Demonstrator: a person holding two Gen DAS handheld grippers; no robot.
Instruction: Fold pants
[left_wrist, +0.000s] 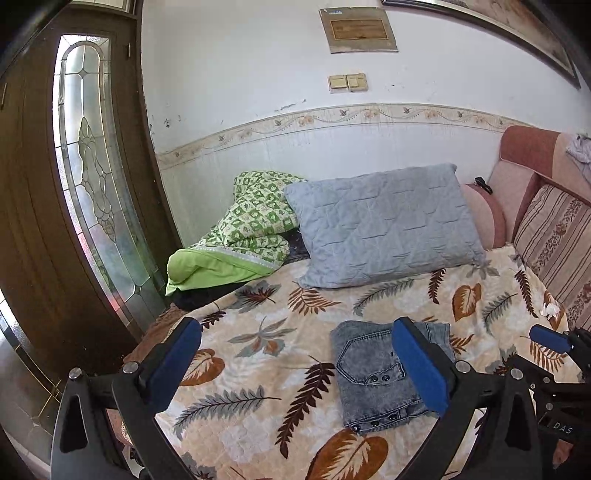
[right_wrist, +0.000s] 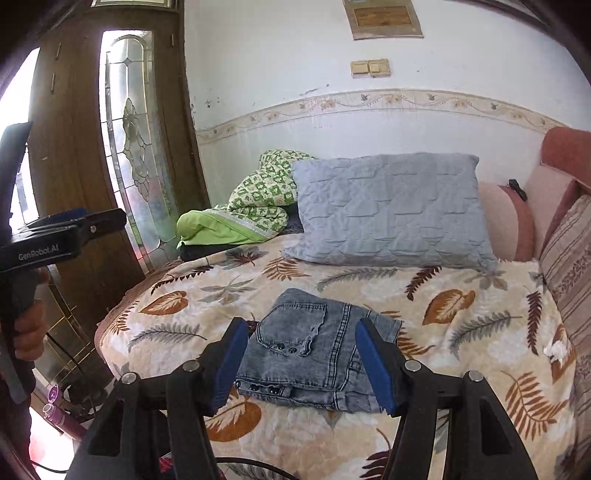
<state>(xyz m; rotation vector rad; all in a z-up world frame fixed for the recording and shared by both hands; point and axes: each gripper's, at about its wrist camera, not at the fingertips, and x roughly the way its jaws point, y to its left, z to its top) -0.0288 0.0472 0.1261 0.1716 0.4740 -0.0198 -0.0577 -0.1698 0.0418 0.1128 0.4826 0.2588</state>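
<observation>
Folded jeans (right_wrist: 314, 350) on bedspread (right_wrist: 461, 332), below open jaws

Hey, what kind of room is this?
Probably a bedroom or daybed nook at home: a leaf-print bedspread with a blue-grey pillow, a rumpled green quilt, and folded jeans.

Soft daylight through door glass (left_wrist: 92, 155); fisheye-bent edges.
</observation>
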